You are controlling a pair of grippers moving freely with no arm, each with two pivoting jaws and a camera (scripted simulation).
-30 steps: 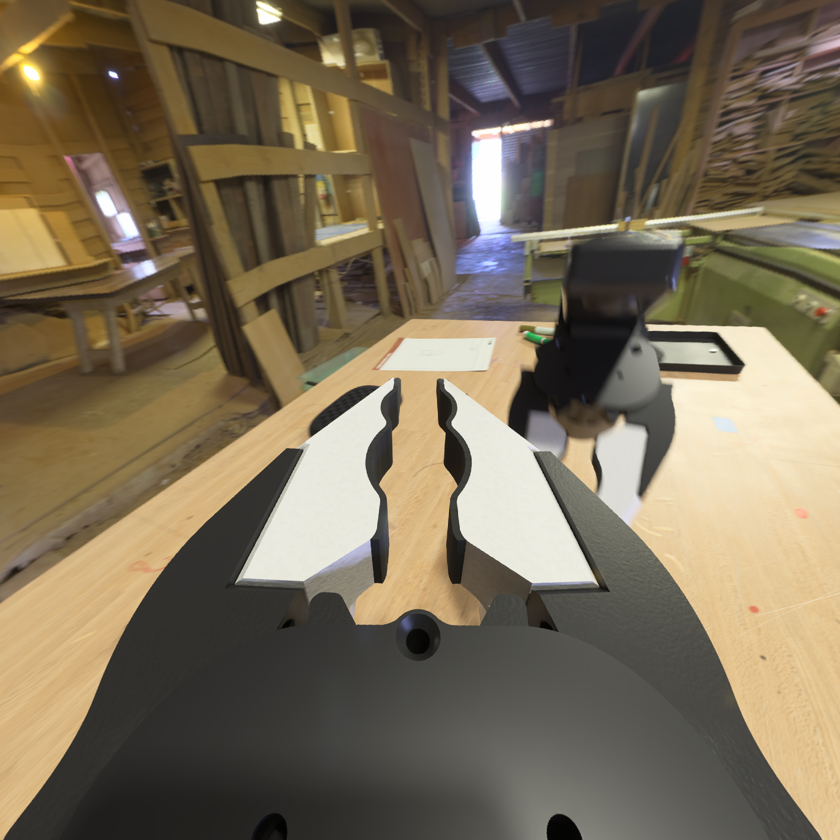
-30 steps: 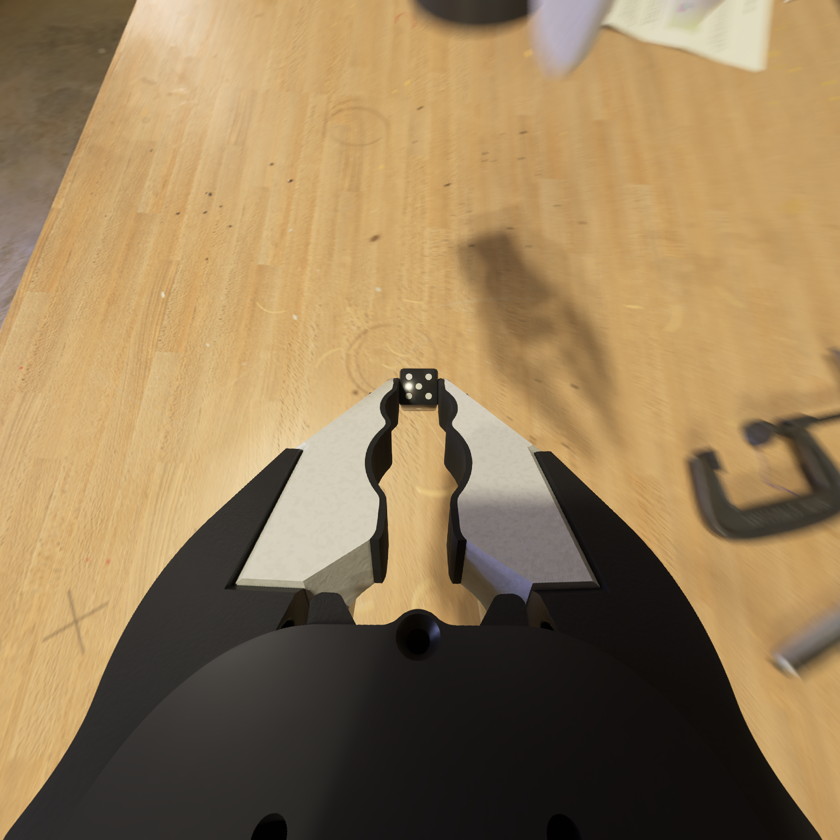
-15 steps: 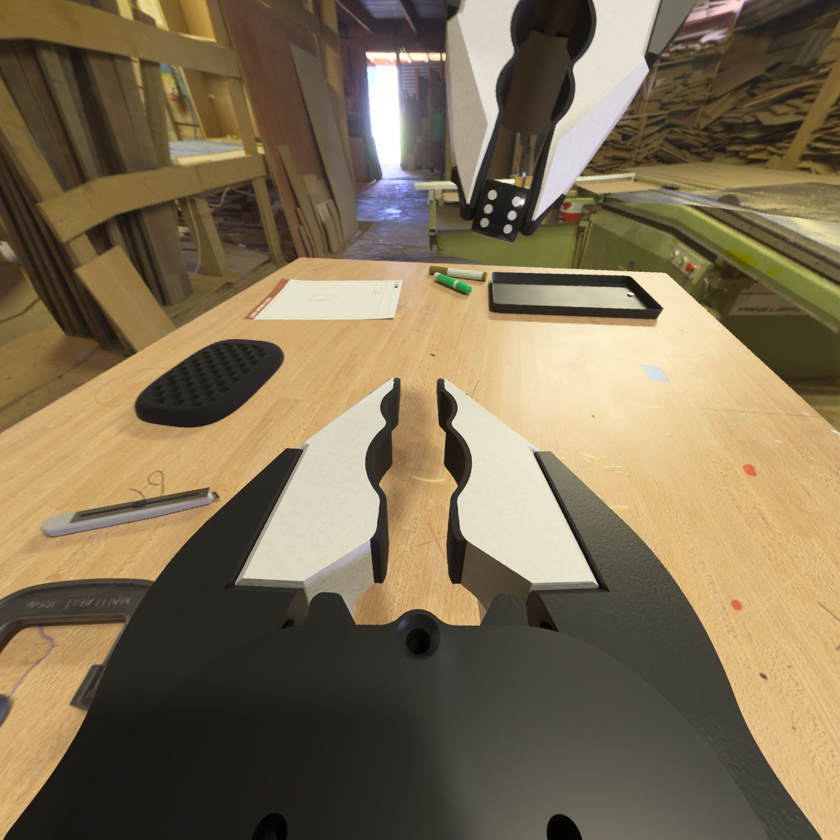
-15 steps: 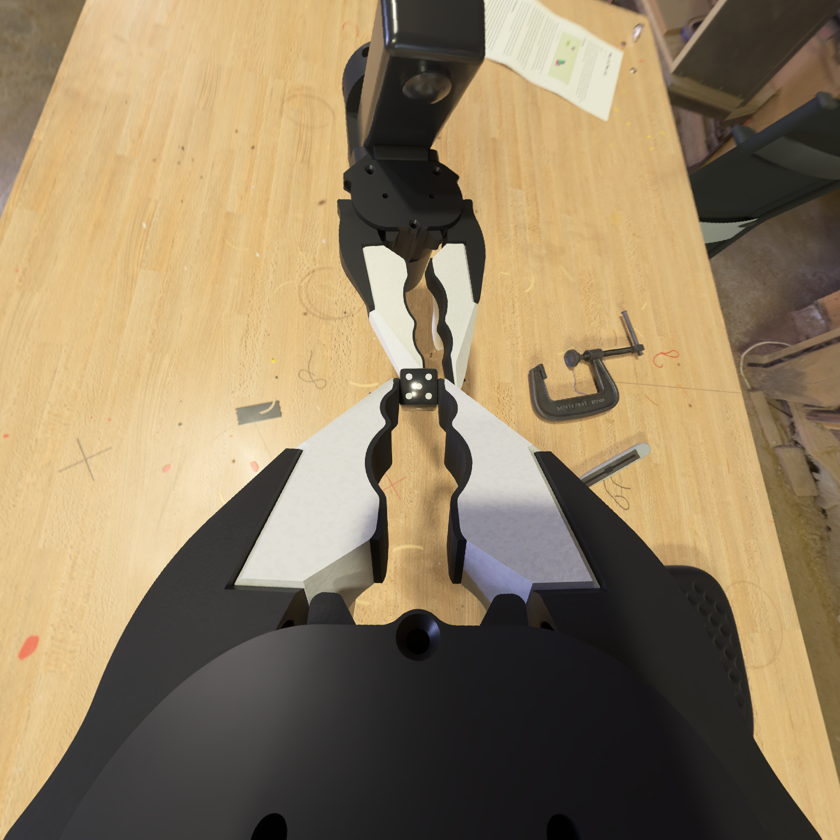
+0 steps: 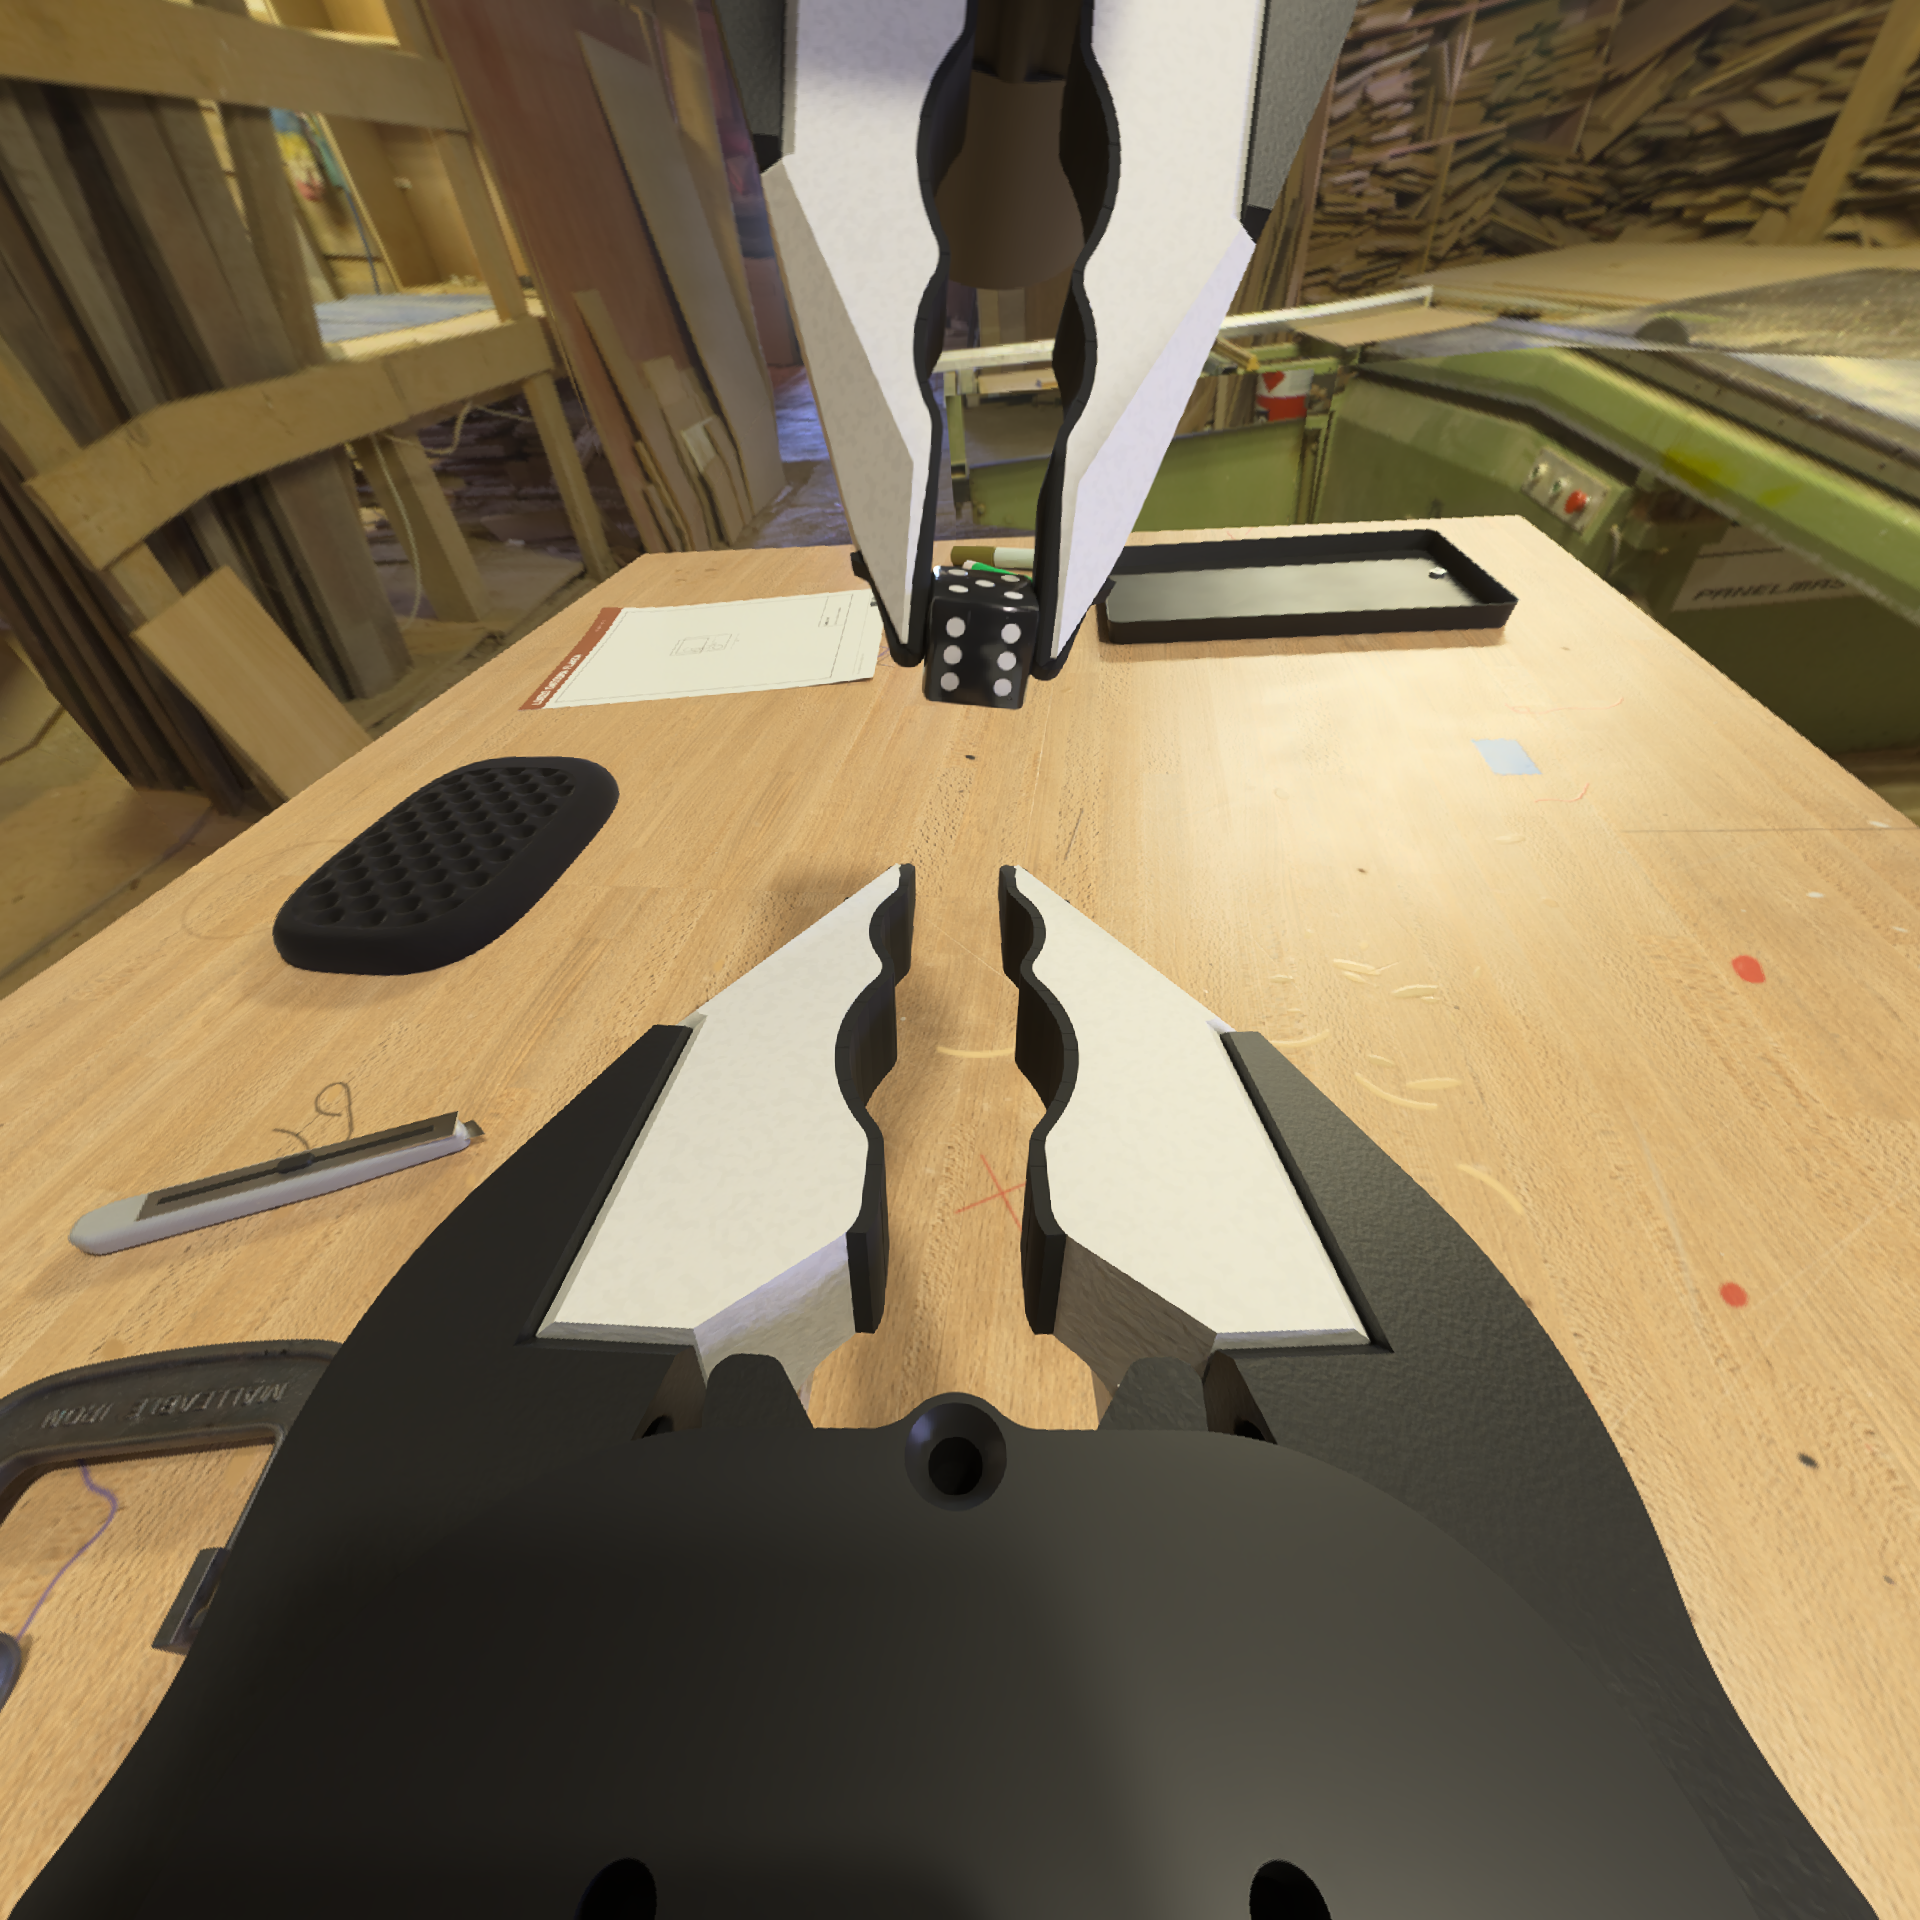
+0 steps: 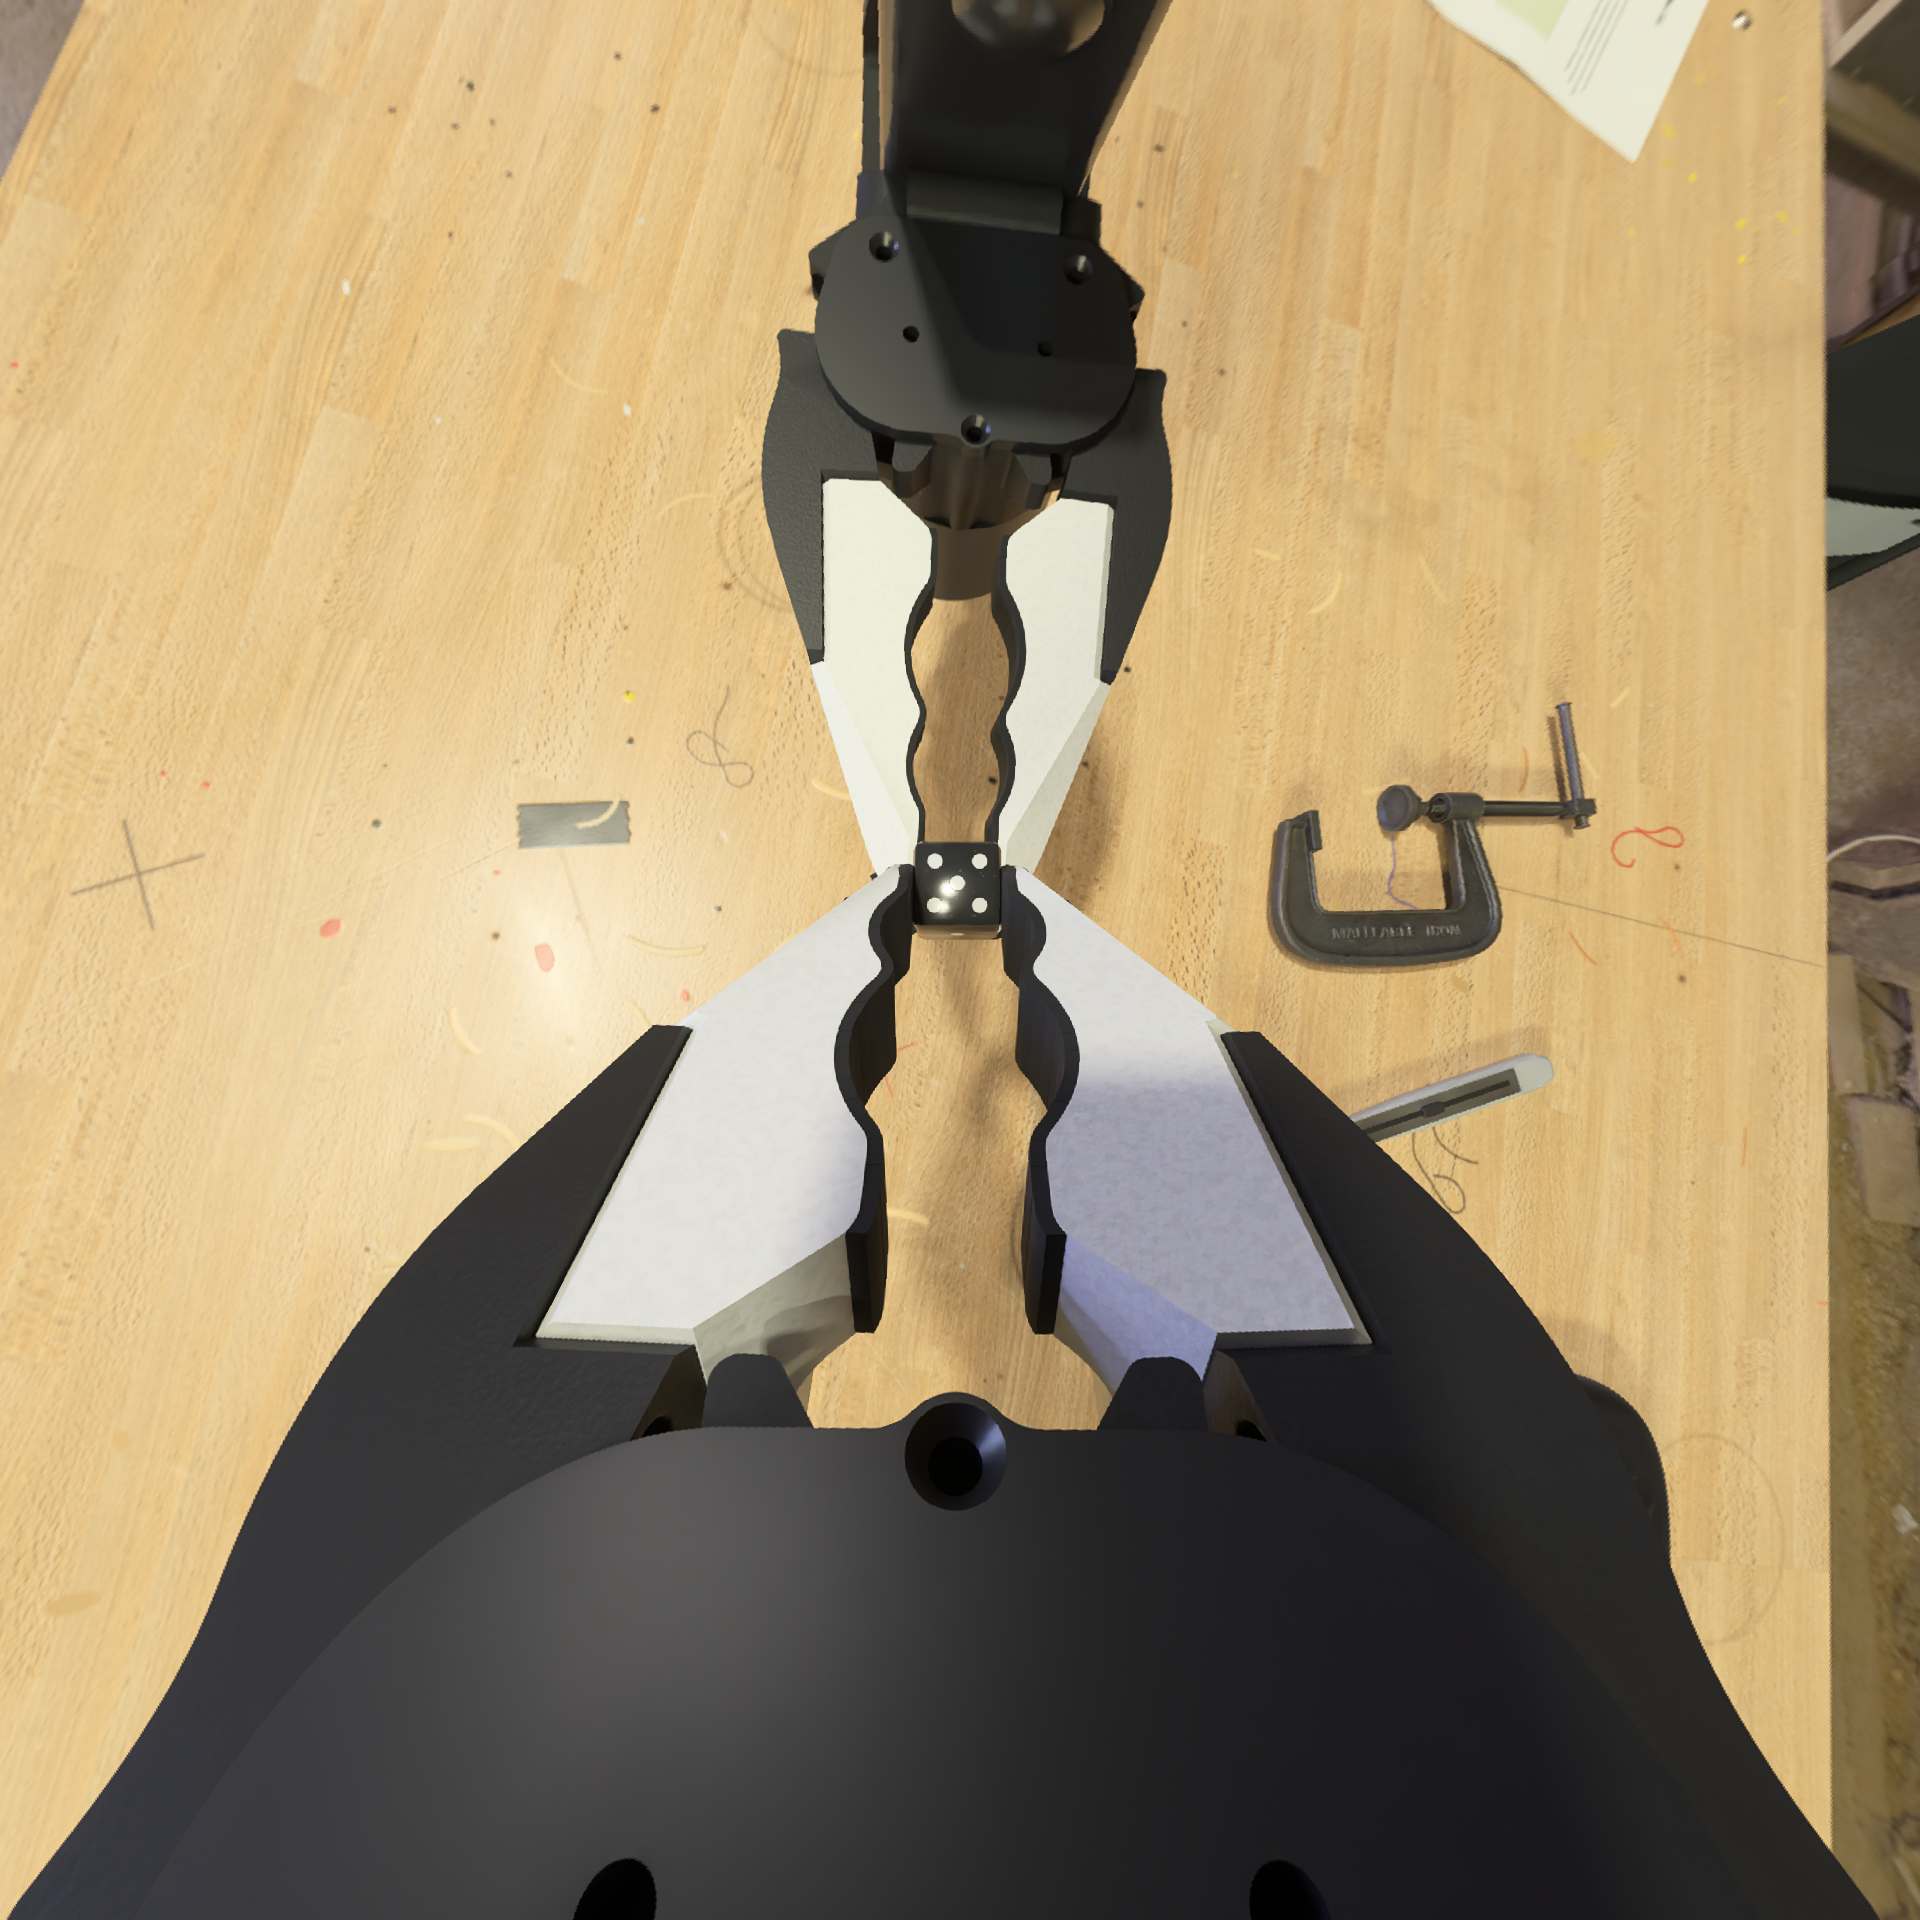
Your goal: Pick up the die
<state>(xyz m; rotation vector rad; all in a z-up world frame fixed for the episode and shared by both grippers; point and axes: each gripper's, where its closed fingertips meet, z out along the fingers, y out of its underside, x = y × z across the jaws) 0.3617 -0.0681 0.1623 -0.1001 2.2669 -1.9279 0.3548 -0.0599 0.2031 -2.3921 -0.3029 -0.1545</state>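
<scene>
At the bottom of the left wrist view, the left gripper (image 5: 956, 883) sits low over the wooden bench (image 5: 1351, 935), its jaws narrowly parted and empty. At upper centre of the same frame, the right gripper (image 5: 977, 649) points down with the black die (image 5: 979, 646) pinched between its fingertips, clear of the bench. In the right wrist view the die (image 6: 958, 890) sits at frame centre, at the very tips. Judgement: the hold is shallow; keep the squeeze steady and raise straight, avoiding tilt or jolts.
</scene>
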